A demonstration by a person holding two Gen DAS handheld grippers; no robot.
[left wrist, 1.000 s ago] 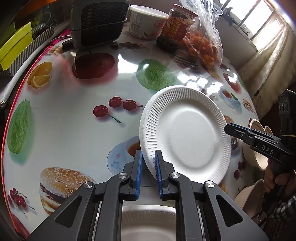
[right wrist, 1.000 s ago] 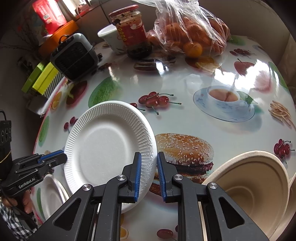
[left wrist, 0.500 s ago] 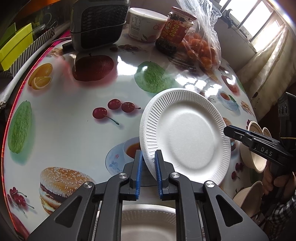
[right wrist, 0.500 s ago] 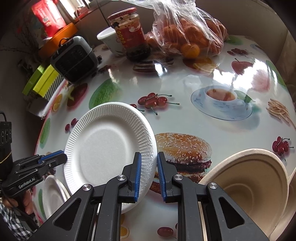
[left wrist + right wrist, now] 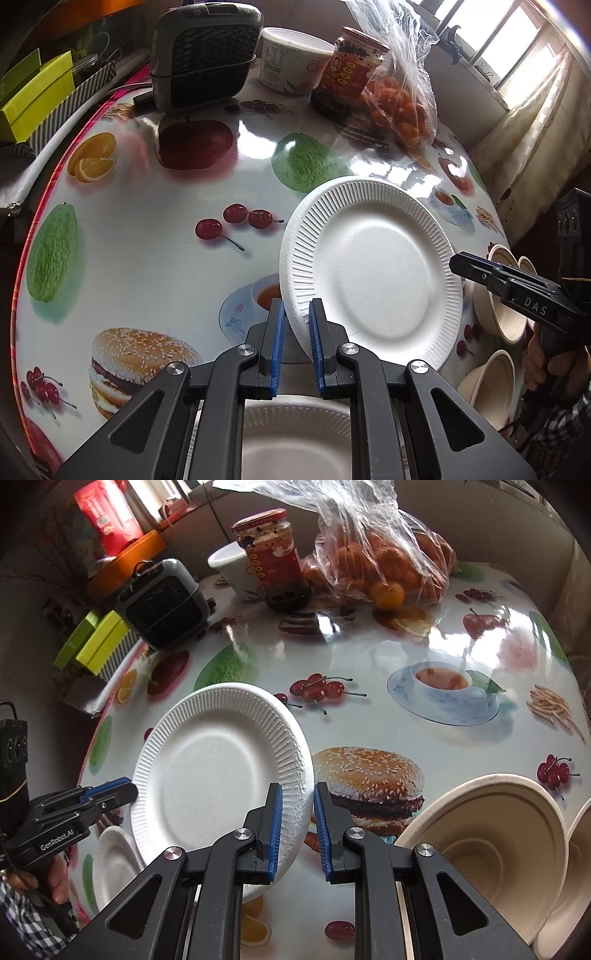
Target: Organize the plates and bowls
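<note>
A white foam plate hangs tilted above the fruit-print table, held from both sides. My left gripper is shut on its near-left rim. In the right wrist view the same plate has its right rim between the blue pads of my right gripper, which is shut on it. Each gripper shows in the other's view: the right gripper at the plate's right edge, the left gripper at its left edge. A second white plate lies flat below my left gripper.
Beige bowls stand at the near right edge; two more bowls show past the right gripper. At the far side are a dark heater, a white tub, a red jar and a bag of oranges.
</note>
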